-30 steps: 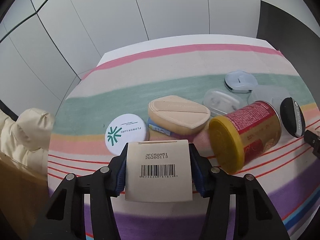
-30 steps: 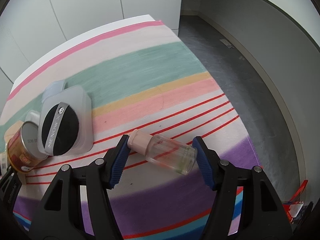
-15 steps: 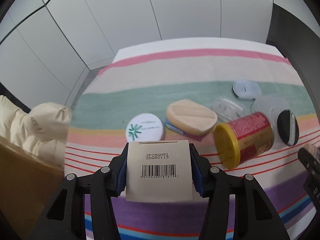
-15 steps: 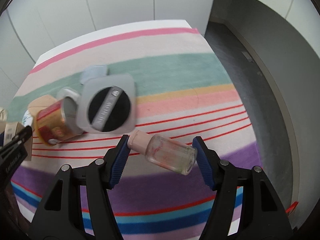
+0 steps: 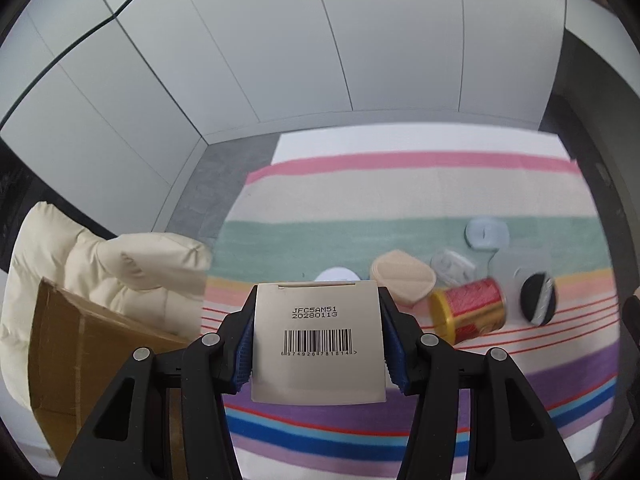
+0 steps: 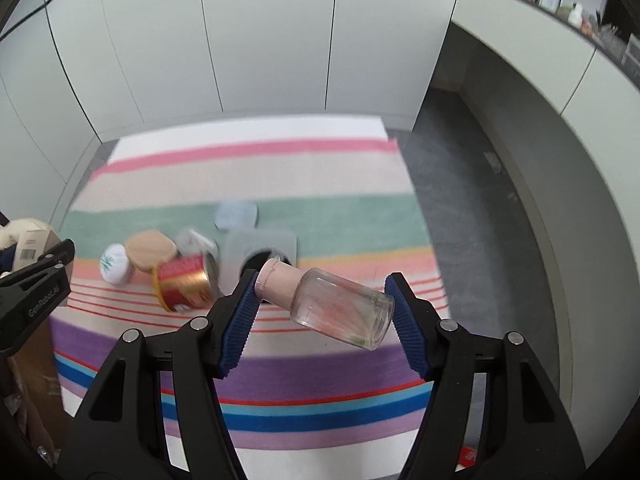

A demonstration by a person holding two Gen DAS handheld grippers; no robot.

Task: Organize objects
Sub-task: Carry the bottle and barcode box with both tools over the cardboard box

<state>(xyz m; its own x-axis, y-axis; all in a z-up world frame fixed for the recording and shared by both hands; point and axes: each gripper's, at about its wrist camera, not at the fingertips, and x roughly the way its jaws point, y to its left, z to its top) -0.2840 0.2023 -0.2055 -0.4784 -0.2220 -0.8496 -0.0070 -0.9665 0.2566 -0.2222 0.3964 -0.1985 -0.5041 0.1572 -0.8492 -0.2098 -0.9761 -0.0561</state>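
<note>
My left gripper (image 5: 318,344) is shut on a beige box (image 5: 318,340) with a barcode, held high above the striped cloth (image 5: 400,200). My right gripper (image 6: 322,312) is shut on a clear glass bottle (image 6: 342,308) with a pink cap, gripped end to end and tilted. Below on the cloth lie a red and gold can (image 5: 470,314) on its side, a beige oval puff (image 5: 402,280), a white round tin (image 6: 114,264), a black puff in a clear case (image 5: 538,298) and a pale blue lid (image 5: 486,232). The left gripper (image 6: 36,280) shows at the right wrist view's left edge.
A cardboard box (image 5: 80,356) and a cream padded cushion (image 5: 100,256) stand left of the table. White wall panels (image 5: 320,40) rise behind it. Grey floor (image 6: 480,220) runs along the table's right side, beside a curved white counter (image 6: 560,92).
Both grippers have risen well above the table with their objects still held. The cloth and the items on it look smaller and farther below. The right gripper has also rolled.
</note>
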